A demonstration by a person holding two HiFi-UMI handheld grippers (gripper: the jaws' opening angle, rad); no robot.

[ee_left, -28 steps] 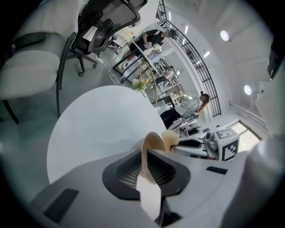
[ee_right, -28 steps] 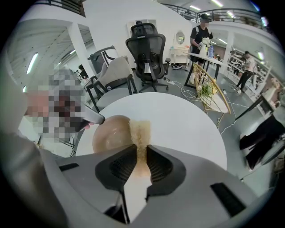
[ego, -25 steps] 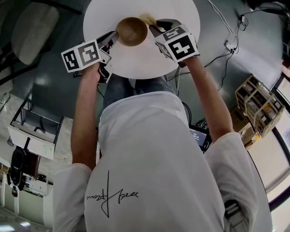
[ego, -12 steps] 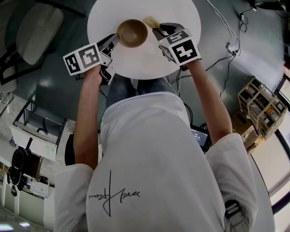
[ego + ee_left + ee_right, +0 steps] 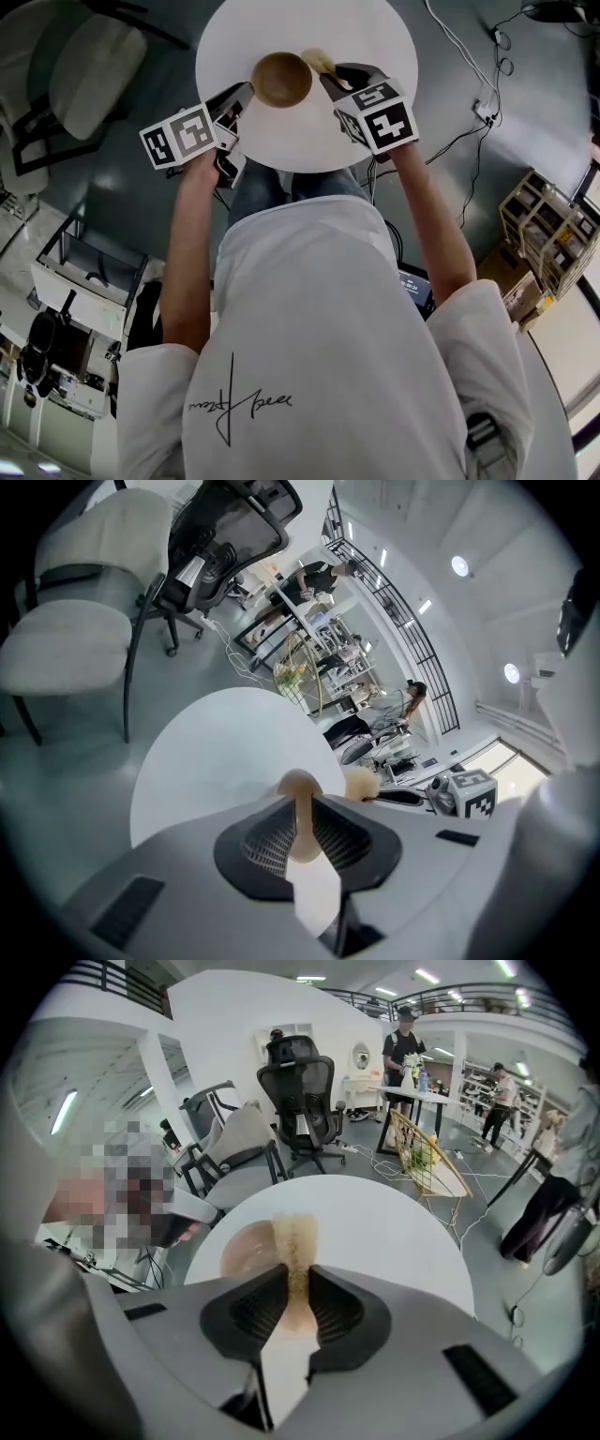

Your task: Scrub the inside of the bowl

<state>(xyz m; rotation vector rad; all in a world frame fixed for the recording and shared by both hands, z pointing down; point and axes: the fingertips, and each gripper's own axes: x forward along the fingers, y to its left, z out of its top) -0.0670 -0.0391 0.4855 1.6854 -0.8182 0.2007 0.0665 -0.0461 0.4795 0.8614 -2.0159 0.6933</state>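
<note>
A brown wooden bowl sits near the front of the round white table. My left gripper is shut on the bowl's left rim; in the left gripper view that rim shows as a thin tan edge between the pads of the gripper. My right gripper is shut on a pale tan scrubber, which lies at the bowl's far right rim. In the right gripper view the scrubber sticks out past the jaws of the gripper, over the bowl.
A white chair stands left of the table and a black office chair beyond it. Cables run over the floor at the right. A wooden crate stands further right. People stand far back at desks.
The bowl, scrubber and both grippers keep nearly the same arrangement. The whole view has shifted a little, so they sit slightly lower and to the right.
</note>
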